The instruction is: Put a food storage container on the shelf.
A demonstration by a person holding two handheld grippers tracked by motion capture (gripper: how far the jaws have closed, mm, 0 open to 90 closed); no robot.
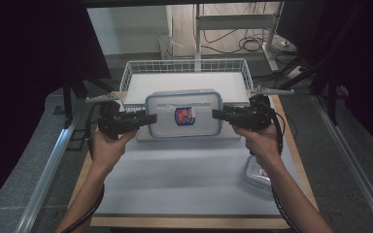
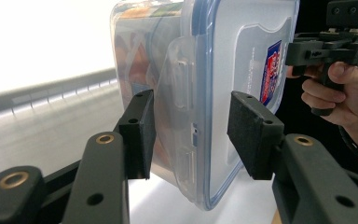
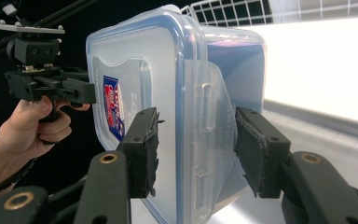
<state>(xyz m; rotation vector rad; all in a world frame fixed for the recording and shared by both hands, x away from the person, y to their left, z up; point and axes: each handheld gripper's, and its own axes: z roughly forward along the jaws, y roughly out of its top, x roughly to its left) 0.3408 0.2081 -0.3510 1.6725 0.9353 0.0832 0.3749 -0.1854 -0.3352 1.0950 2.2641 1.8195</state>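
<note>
Gripping from both ends, the left gripper point(image 1: 148, 118) and the right gripper point(image 1: 218, 114) hold a clear rectangular plastic food box with a blue-rimmed snap lid point(image 1: 183, 115) between them, lifted off the bench point(image 1: 184, 179) and lying with its long axis across the bench from one hand to the other. Each pair of jaws stands partly closed over one short end, one dark foam pad on the lid and the other under the base, with the hinged end latch between them; in the left gripper view the base-side pad point(image 2: 140, 133) lies against the wall, while the lid-side pad seems to stand a little off. Both hands are equally near, so the load is shared, and I judge that any tilt would come from one hand rising ahead of the other. A red and blue label sits at the lid's middle. Near the right forearm a second clear lid or box point(image 1: 258, 175) rests on the pale bench cover. Farther off, just beyond the held box, stands a white wire basket point(image 1: 126, 77) with a flat white floor, its long side parallel to the box.
</note>
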